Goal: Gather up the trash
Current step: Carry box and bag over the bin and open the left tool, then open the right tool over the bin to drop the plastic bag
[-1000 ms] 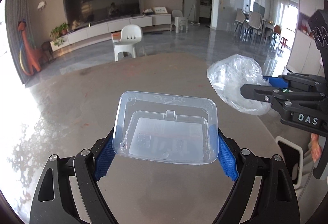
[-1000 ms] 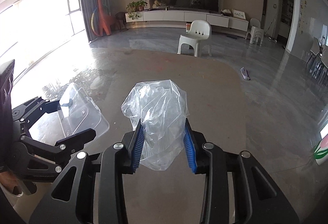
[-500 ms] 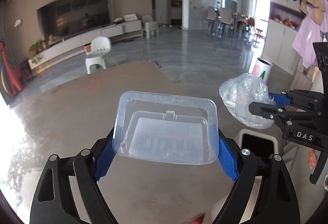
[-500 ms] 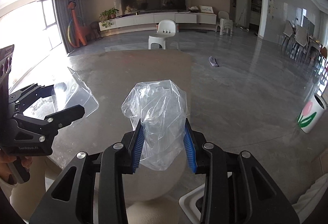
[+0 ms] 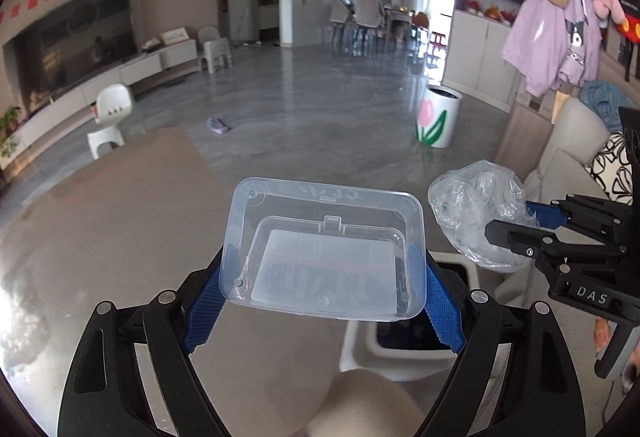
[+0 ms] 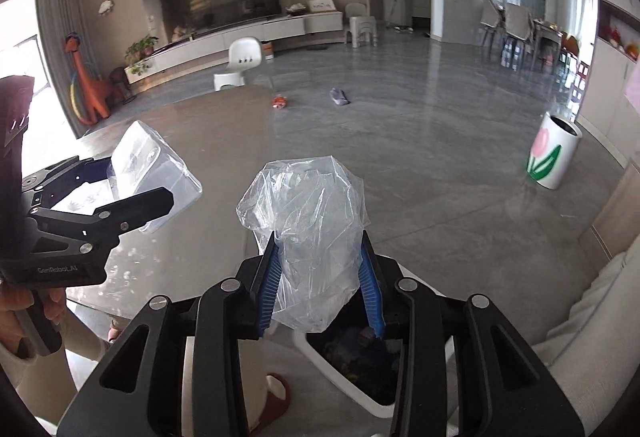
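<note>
At the left, a clear rectangular plastic container lid point(image 5: 324, 251) is clamped by its side edges between the blue pads of the left tongs point(image 5: 323, 287), spread wide and held over the edge of the brown glossy tabletop point(image 5: 120, 221). Below, a white open-topped waste bin point(image 6: 352, 393) is seen on the grey floor. At the right, a crumpled clear plastic bag point(image 6: 310, 233) is pinched in the narrowly set right tongs point(image 6: 320, 285), above the bin.
</note>
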{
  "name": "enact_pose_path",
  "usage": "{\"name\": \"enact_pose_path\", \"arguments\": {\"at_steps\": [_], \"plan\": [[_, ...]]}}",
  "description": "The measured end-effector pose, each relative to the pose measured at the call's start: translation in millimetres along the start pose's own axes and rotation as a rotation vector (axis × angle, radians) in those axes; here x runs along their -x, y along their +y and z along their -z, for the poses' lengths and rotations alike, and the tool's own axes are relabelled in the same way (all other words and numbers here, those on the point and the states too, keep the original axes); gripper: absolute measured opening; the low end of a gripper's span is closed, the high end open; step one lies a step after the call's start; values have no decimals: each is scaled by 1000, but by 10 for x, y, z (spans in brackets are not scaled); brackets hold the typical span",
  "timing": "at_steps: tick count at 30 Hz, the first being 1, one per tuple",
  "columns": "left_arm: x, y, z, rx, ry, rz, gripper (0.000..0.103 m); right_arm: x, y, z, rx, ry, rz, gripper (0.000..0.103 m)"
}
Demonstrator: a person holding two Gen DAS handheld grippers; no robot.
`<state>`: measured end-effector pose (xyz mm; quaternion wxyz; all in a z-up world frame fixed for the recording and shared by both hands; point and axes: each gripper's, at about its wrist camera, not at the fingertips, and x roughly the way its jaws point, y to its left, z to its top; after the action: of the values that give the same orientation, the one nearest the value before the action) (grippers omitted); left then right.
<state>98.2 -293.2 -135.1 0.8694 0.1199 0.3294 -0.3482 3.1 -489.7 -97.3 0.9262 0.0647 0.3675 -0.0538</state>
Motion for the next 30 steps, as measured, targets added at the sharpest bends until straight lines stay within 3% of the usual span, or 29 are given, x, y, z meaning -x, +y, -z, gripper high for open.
{"name": "enact_pose_path", "arguments": {"at_steps": [12,15,30], "plan": [[-642,-733,87,-122,162,150,87,-21,-532,319,-92,39,85,38],[-819,-860,85,-154,219,80,98,-18,-608,371,-105,45,92,38],[-856,-889,16,-155,220,68,98,-128,-687,435,-128,78,79,39]]}}
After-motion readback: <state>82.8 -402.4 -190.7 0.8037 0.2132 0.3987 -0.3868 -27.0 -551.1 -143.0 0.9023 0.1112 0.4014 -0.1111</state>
